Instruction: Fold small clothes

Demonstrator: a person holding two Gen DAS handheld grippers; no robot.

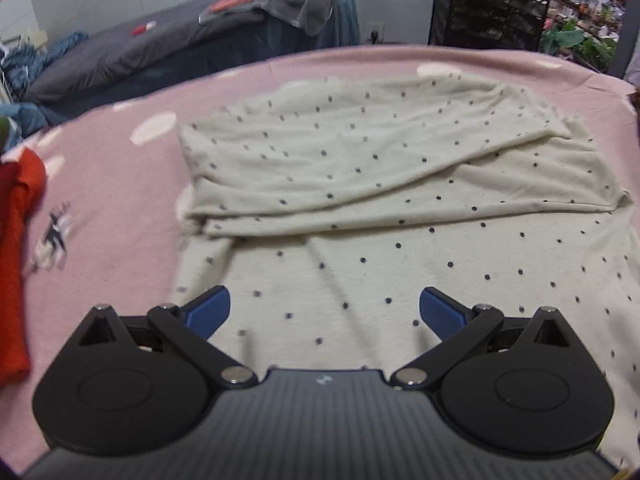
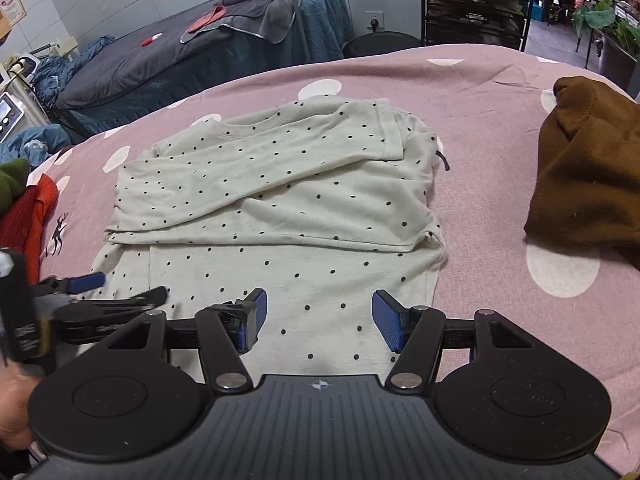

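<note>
Cream cotton dotted with small dark spots is lying just ahead of both claws: a small long-sleeved top (image 2: 276,208) is spreading flat on the pink, white-spotted bedsheet (image 2: 500,92), its sleeves lying folded across the chest and its lower hem reaching back under the fingers. The right gripper (image 2: 318,316) is hovering over the hem with its blue-padded jaws standing wide apart and nothing between them. To its left, the left gripper (image 2: 124,288) is hanging low over the hem's left corner; in its own camera the left gripper (image 1: 324,312) is likewise gaping open and empty above the spotted fabric (image 1: 360,184). Further left of both claws an orange-red garment (image 1: 18,240) is resting on the sheet, near a small deer print (image 2: 58,234). Off to the right of the right claw, well apart from the top, a brown garment (image 2: 588,168) is sitting in a heap.
</note>
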